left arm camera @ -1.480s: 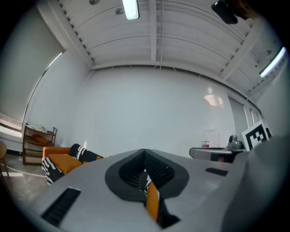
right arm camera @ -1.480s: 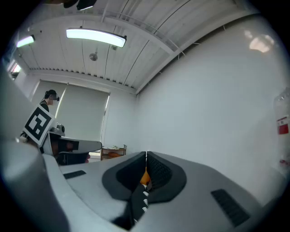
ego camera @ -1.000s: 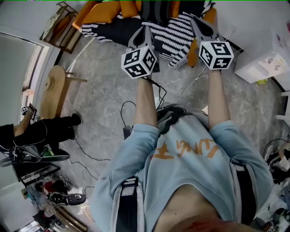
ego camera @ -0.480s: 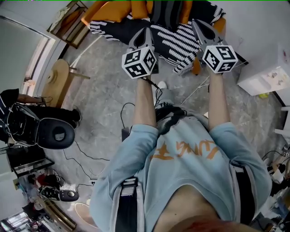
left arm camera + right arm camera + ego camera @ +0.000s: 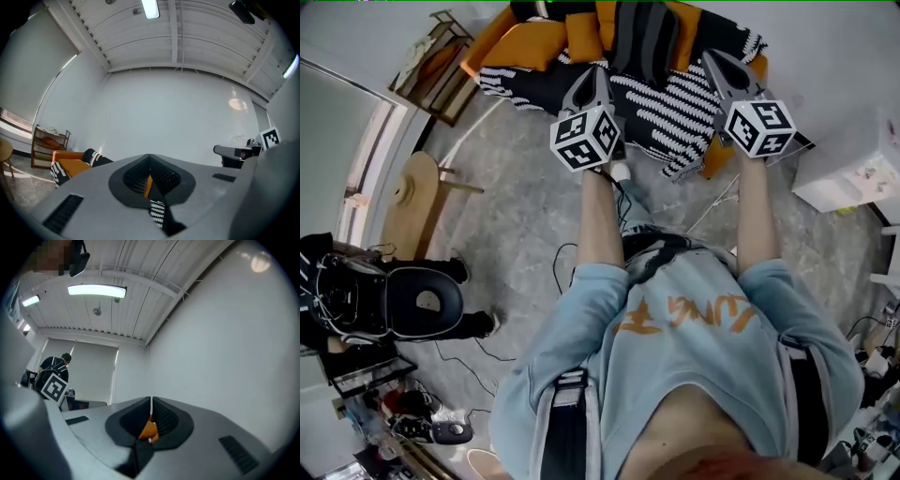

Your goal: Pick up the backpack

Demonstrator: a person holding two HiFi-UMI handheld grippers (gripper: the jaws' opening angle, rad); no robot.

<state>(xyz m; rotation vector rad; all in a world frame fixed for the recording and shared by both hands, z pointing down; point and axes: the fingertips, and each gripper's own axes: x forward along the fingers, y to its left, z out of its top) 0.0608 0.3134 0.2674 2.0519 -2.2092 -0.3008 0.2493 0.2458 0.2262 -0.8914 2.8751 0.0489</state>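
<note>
The left gripper point(image 5: 597, 73) and right gripper point(image 5: 713, 58) point level, side by side. Both have their jaws pressed together with nothing held. Just beyond the 2 tips, the dark grey backpack point(image 5: 643, 33) lies on an orange sofa point(image 5: 523, 41), against a black-and-white striped blanket point(image 5: 675, 101).

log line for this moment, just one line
left gripper: shut, empty | right gripper: shut, empty | backpack: on orange sofa, not held

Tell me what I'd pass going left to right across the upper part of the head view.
Wooden shelf rack → left claw → right claw → white box at the right edge.
</note>
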